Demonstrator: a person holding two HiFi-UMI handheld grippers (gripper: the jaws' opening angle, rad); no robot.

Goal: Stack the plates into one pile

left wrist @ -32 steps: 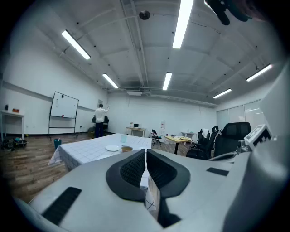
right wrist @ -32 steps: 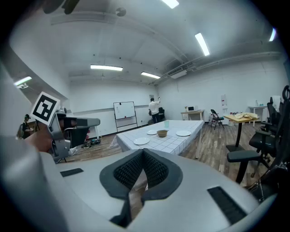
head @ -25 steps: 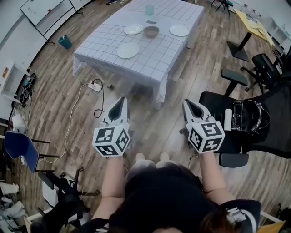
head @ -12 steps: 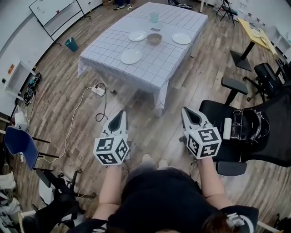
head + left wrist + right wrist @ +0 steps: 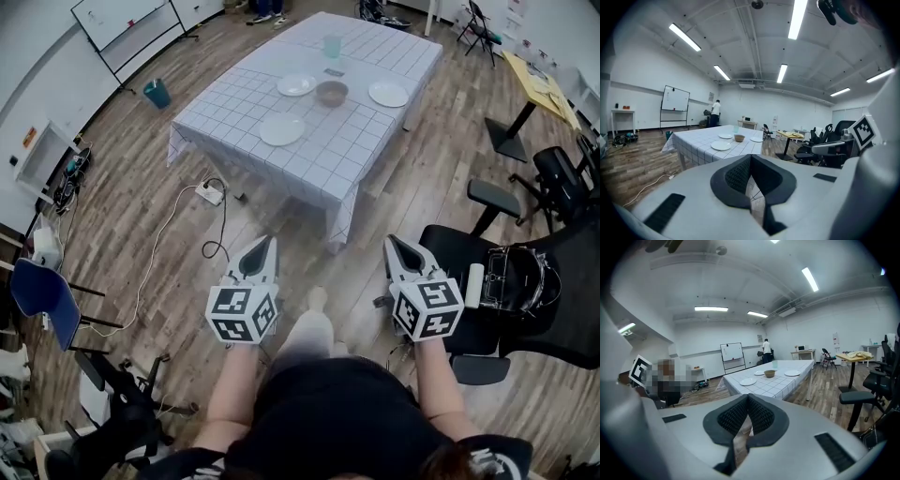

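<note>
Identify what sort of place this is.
Probably an office or lab workroom, not a home: a standing whiteboard by the wall, black office chairs to the person's right, and strip lights on a bare ceiling. The cloth-covered table stands alone mid-floor.

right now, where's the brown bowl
In the head view the bowl sits on the checked table at top centre, between the left plate and the right plate.
</note>
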